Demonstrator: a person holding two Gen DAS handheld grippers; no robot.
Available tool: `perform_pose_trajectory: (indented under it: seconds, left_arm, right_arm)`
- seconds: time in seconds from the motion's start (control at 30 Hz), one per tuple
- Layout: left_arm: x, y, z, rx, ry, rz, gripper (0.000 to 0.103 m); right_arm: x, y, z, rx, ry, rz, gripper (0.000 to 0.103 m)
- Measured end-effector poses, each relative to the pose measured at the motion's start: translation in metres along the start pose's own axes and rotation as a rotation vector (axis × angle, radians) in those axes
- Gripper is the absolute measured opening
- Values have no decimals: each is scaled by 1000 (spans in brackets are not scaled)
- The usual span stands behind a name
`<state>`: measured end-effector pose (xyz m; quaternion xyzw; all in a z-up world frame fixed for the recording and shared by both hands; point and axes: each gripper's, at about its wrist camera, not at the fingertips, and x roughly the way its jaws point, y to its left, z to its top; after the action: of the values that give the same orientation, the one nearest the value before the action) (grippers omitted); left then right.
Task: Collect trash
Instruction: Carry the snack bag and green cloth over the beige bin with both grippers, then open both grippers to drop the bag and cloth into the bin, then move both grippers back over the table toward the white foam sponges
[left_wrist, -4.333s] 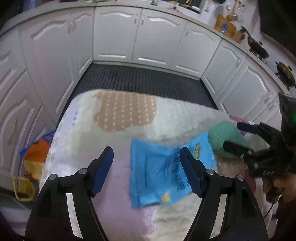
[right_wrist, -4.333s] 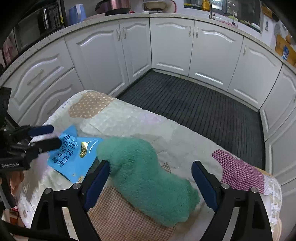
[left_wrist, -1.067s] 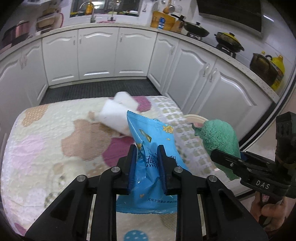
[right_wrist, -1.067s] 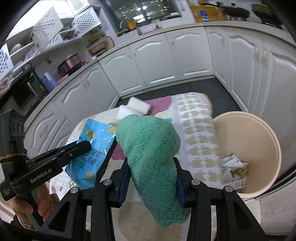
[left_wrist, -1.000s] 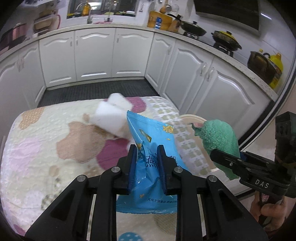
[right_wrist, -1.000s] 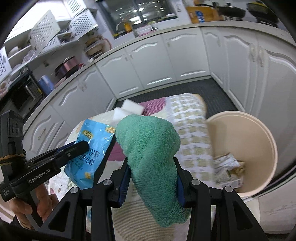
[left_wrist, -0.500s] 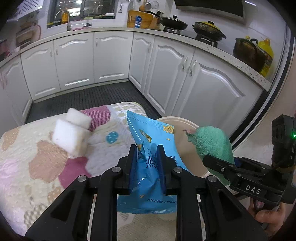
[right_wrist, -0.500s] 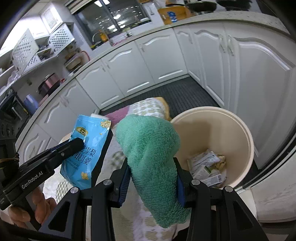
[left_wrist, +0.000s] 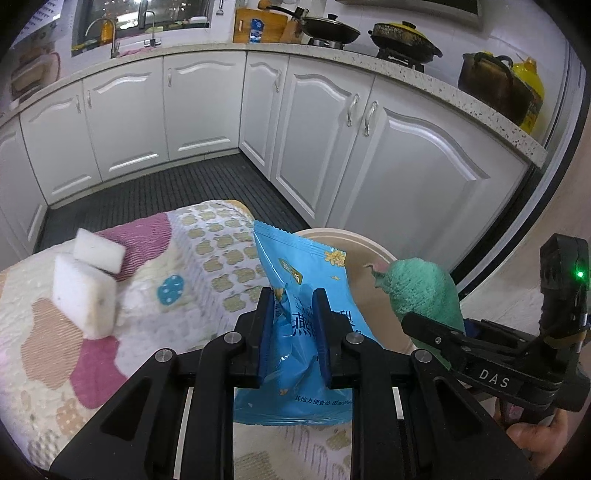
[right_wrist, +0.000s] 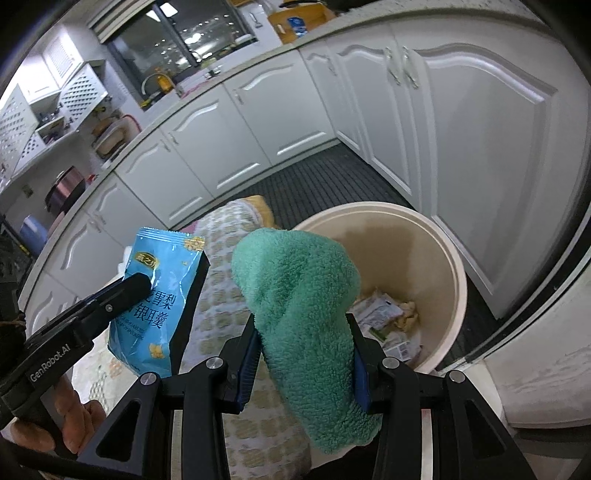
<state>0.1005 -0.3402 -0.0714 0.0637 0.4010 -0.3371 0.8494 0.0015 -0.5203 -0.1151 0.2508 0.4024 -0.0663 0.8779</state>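
My left gripper (left_wrist: 293, 301) is shut on a blue snack bag (left_wrist: 303, 280) and holds it upright above the table's right end; the bag also shows in the right wrist view (right_wrist: 159, 284). My right gripper (right_wrist: 303, 332) is shut on a fluffy green cloth (right_wrist: 299, 291), held beside the rim of a beige trash bin (right_wrist: 448, 258). The bin stands on the floor past the table's end and holds several wrappers (right_wrist: 384, 314). In the left wrist view the cloth (left_wrist: 421, 291) hangs over the bin's rim (left_wrist: 354, 234).
A patchwork quilt (left_wrist: 207, 258) covers the table. Two white sponges (left_wrist: 88, 288) lie at its left part. White cabinets (left_wrist: 406, 155) curve around a dark ribbed floor mat (left_wrist: 166, 188). Pots (left_wrist: 402, 37) sit on the counter.
Both grippers have swung right, from the table's middle toward its end and the bin, each still holding its item. Earlier, both were open over the bag and the cloth lying on the table.
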Motion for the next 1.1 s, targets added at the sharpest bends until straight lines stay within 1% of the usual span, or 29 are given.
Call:
perform_pose_trajectory:
  seconds: [0.2,0.4,0.43,0.47,0.5,0.57,0.6,0.63,0.87,1.1]
  left_arm:
    - [22,-3,3,-10,22,-6,18]
    - [42,-7,4,-22,42,-15,18]
    - [43,-7,4,-24,41,-9,19]
    - [45,-7,4,-28,41,-7,20]
    - [47,-7,4,-30,43,-12,21]
    - [49,-5,2,-29,52,-20,37]
    - [50,-5,1,-27,56,-15,50]
    - [49,-5,0,-25,56,-15,53]
    - [41,0,-2,-42,58,-13,53]
    - [27,6,-5,-58,48,-1,53]
  right_arm:
    - [12,-15,6,30,13,-26,41]
    - [28,-22,15,41,32,-45,42]
    - [31,-23,17,43,33,-45,44]
    - [34,-23,17,45,34,-45,51]
    - [36,-23,18,50,33,-44,55]
    - [37,-25,16,57,35,-48,57]
    - [37,-27,15,64,37,-52,57]
    - [37,-28,14,70,40,-50,57]
    - [38,-30,6,75,76,-58,58]
    - [30,-27,4,80,74,-56,60]
